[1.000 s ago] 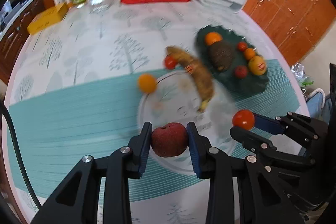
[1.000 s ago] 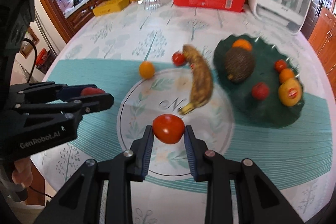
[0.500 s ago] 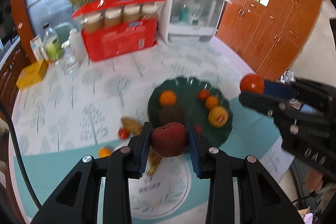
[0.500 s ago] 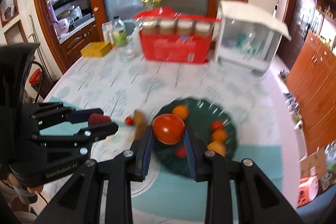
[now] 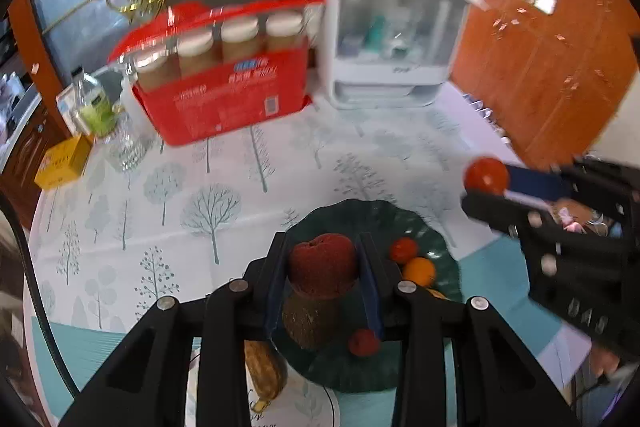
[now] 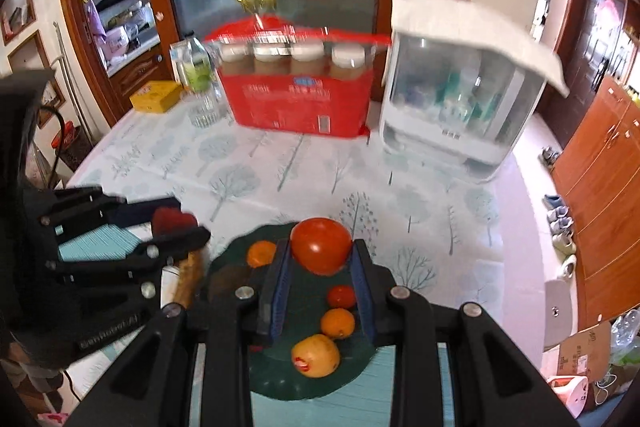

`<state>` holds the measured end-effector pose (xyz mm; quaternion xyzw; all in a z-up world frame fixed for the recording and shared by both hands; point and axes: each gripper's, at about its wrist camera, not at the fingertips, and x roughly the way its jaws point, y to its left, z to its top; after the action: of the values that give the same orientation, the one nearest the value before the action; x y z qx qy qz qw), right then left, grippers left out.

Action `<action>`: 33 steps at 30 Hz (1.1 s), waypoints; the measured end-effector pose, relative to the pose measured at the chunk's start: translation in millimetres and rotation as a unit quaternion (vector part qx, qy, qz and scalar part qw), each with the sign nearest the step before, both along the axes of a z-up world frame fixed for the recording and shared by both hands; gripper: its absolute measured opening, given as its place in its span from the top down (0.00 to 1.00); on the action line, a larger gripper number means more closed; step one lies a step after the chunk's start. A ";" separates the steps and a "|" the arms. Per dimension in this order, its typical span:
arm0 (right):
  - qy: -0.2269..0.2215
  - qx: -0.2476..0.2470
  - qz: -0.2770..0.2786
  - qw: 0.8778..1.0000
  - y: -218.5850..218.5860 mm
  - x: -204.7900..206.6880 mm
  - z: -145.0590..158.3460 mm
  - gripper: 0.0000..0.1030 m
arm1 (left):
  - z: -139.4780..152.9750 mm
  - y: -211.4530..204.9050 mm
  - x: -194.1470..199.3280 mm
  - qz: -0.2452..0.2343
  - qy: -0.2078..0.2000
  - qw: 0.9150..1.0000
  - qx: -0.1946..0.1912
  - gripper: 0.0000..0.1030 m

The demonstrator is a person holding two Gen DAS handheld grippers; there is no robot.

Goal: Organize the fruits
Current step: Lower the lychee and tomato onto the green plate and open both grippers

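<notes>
My left gripper (image 5: 323, 267) is shut on a dark red apple (image 5: 322, 269), held above the dark green leaf-shaped plate (image 5: 438, 243). On that plate lie a brown rough fruit (image 5: 308, 323), a small red fruit (image 5: 363, 343) and two small orange ones (image 5: 418, 271). My right gripper (image 6: 320, 259) is shut on a red tomato (image 6: 321, 245) over the same plate (image 6: 352, 371), where a yellow-orange stickered fruit (image 6: 316, 355) and small oranges (image 6: 338, 323) rest. A spotted banana (image 5: 265, 371) lies left of the plate. Each gripper appears in the other's view: the right (image 5: 486, 183), the left (image 6: 176, 227).
At the table's back stand a red box of jars (image 6: 298, 95), a white clear-fronted cabinet (image 6: 460, 107), a bottle (image 6: 196, 67), a glass (image 5: 128, 147) and a yellow box (image 6: 156, 97). A white round mat (image 5: 304, 407) lies near the plate. Wooden cupboards (image 6: 600, 187) stand right.
Both grippers have risen and travelled from over the white round mat to above the green plate, each still gripping its fruit. The view now takes in more of the table's back.
</notes>
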<state>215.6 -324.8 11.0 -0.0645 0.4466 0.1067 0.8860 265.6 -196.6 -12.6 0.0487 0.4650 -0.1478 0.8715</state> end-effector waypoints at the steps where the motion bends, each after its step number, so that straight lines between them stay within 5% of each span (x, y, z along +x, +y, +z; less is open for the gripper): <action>1: 0.009 0.004 0.002 1.000 -2.7 3.8 -11.3 0.71 | -6.7 -1.9 4.8 0.003 0.008 1.000 0.002 0.69; 15: 0.104 0.004 0.049 0.993 4.1 17.7 -128.2 0.71 | -99.8 -15.9 43.3 -0.005 0.112 0.993 0.039 0.68; 27: 0.110 0.018 0.076 0.991 1.9 20.5 -137.5 0.68 | -113.1 -30.0 39.6 -0.051 0.120 0.990 0.054 0.66; 31: 0.109 0.024 0.087 0.990 4.5 17.9 -135.7 0.58 | -109.7 -29.5 35.5 -0.053 0.114 0.991 0.050 0.46; 33: 0.105 0.023 0.090 0.990 6.6 15.9 -134.2 0.58 | -107.5 -29.9 32.9 -0.055 0.108 0.991 0.053 0.45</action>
<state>231.5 -318.2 -123.2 -0.0727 0.5266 0.2025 0.8225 298.5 -226.5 -120.0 0.1044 0.5606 -0.1747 0.8027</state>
